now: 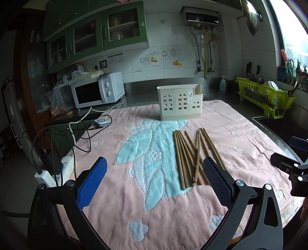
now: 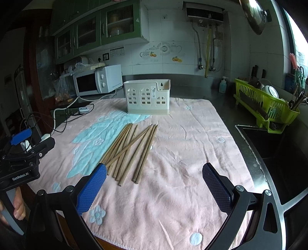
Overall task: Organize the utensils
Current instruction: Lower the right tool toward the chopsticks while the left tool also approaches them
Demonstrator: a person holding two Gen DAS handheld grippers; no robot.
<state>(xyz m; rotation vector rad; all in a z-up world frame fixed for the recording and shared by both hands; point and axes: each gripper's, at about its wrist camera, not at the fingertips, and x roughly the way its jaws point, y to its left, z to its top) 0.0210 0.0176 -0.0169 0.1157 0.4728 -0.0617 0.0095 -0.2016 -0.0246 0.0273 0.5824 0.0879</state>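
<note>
Chopsticks (image 2: pixel 129 152) lie loose just ahead of both empty, wide-apart claws: left claw (image 1: pixel 155 179), right claw (image 2: pixel 154 184).

Pink towel (image 1: pixel 240 134) w/ blue pattern covers steel counter (image 2: pixel 194 88). White microwave (image 1: pixel 97 90) at back left, plastic bag (image 1: pixel 57 100) just beside it. Cables (image 1: pixel 84 132) + power strip (image 1: pixel 46 177) off towel's left edge. Green dish rack (image 2: pixel 265 107) at right w/ dishes, sink (image 2: pixel 273 146) in front of it. Soap bottle (image 2: pixel 223 85) by tiled wall. Green cabinets (image 1: pixel 96 36) above; water heater (image 2: pixel 205 13) upper right.
</note>
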